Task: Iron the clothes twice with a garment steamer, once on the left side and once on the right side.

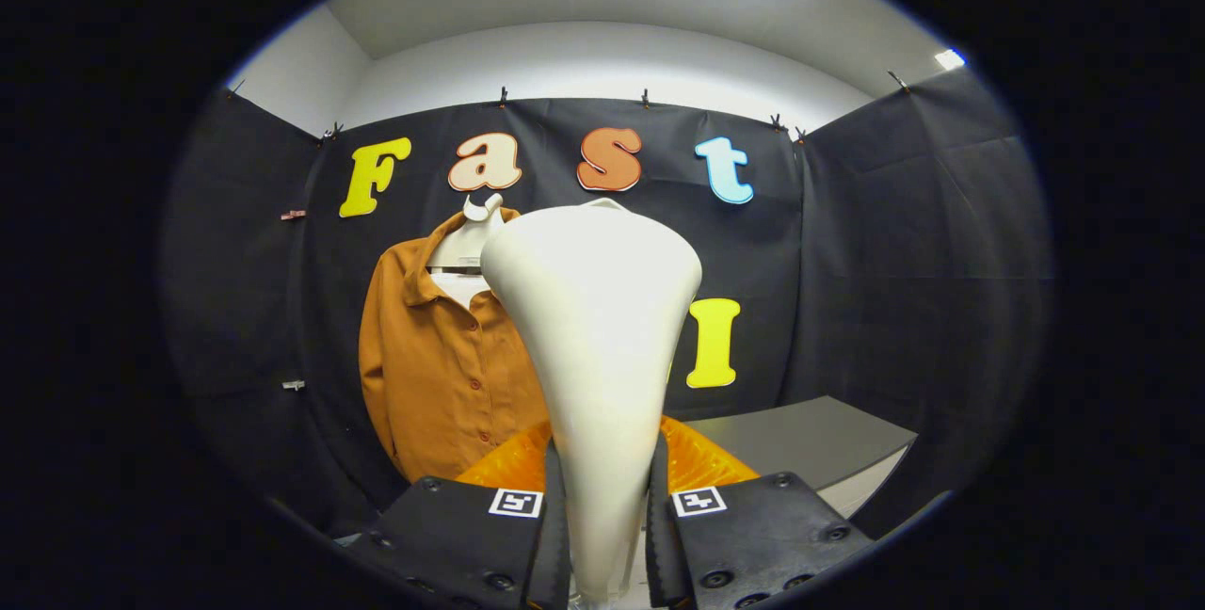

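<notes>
Two fingers of the gripper [607, 506] are pressing from both sides on the narrow lower part of a white garment steamer [595, 337], so the jaws are pinching it. The steamer is standing upright between them and is widening toward its top. Behind its base, a translucent orange part [701, 459] is showing on both sides. Beyond the steamer, an orange-brown buttoned shirt [442, 365] is hanging on a white hanger [471, 238] against the black cloth wall; the steamer is covering part of the shirt. A grey table [800, 441] is standing near the wall.
</notes>
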The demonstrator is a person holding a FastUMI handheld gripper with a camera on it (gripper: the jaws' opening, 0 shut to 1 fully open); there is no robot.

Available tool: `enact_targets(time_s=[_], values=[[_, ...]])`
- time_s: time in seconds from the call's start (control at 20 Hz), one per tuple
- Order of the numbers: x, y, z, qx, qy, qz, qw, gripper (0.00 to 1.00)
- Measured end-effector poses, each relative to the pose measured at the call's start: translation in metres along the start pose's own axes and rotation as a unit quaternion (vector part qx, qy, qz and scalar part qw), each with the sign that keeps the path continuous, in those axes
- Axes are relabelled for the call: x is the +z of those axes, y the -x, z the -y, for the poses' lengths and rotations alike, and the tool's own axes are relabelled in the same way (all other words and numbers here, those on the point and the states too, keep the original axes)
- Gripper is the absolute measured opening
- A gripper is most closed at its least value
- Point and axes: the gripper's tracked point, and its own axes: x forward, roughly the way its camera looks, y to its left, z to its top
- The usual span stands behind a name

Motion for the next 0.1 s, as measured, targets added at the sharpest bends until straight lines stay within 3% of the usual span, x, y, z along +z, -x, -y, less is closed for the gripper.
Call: enact_targets(time_s=[0.1], values=[[-0.0009,-0.0021,-0.0016,0.003,-0.001,-0.002,1.0,0.35]])
